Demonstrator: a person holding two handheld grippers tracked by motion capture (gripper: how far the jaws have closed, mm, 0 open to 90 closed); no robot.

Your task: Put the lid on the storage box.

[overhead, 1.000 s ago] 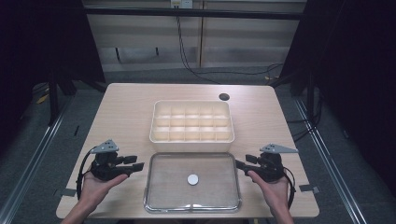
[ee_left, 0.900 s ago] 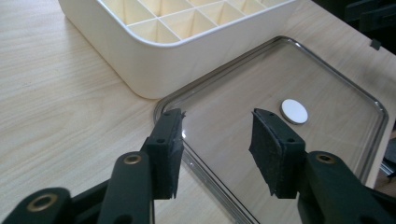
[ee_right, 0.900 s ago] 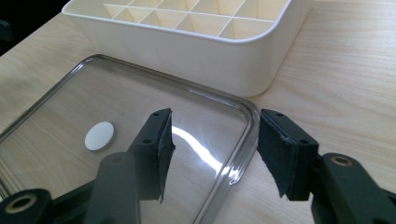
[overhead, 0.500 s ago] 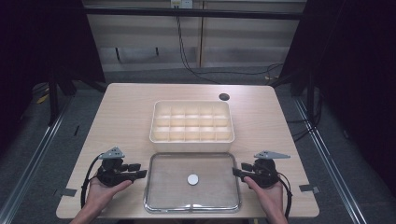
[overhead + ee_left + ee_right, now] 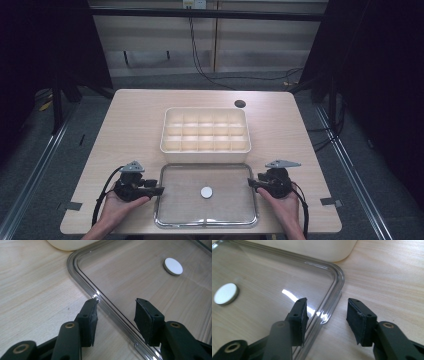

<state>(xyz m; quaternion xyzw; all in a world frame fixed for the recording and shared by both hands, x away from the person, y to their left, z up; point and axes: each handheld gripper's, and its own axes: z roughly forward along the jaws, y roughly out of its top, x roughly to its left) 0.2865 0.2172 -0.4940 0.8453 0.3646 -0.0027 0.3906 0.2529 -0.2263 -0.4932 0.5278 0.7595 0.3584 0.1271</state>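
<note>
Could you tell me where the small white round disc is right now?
In the high view, the small white round disc lies near the middle of the clear rectangular lid, in front of the cream compartment box.

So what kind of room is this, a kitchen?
More likely a lab or workshop set up for recording: a bare wooden table stands between dark curtains, cables trail across the floor, and metal rails run alongside.

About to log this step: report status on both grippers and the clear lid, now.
Left gripper open, straddling clear lid's left rim. Right gripper open, straddling its right rim. Lid flat on table, not yet gripped. Compartment box close behind.
</note>
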